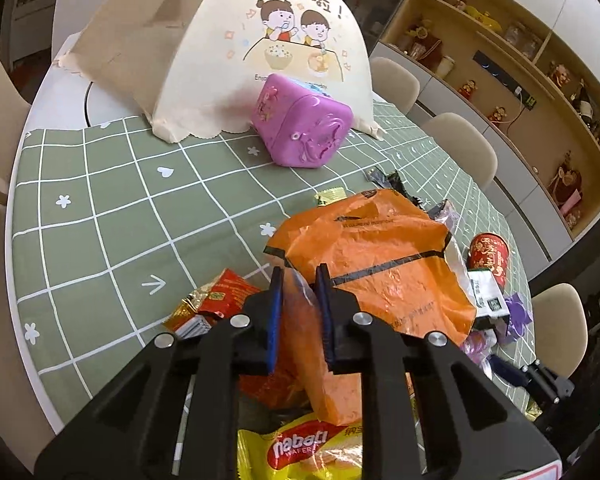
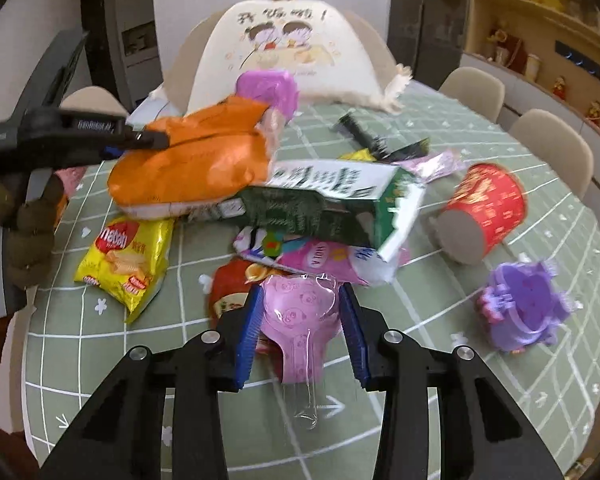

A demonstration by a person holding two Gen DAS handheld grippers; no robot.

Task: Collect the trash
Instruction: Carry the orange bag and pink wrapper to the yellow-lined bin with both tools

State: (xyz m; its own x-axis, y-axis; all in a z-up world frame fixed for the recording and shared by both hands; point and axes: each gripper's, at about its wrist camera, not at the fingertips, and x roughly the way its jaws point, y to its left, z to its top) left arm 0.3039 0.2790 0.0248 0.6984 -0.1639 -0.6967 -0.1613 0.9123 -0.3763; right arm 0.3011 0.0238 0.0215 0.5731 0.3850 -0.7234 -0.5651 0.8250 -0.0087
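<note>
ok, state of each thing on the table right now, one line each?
left gripper: shut on orange bag
orange bag: crumpled, lifted at one edge
right gripper: open, jaws either side of pink packet
pink packet: flat on table
red cup: tipped on its side
yellow wafer bag: lying flat

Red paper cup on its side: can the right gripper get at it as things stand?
Probably not right away. The right gripper has a pink plastic wrapper between its fingers. The red paper cup itself lies uncovered on the tablecloth, nothing on top.
</note>
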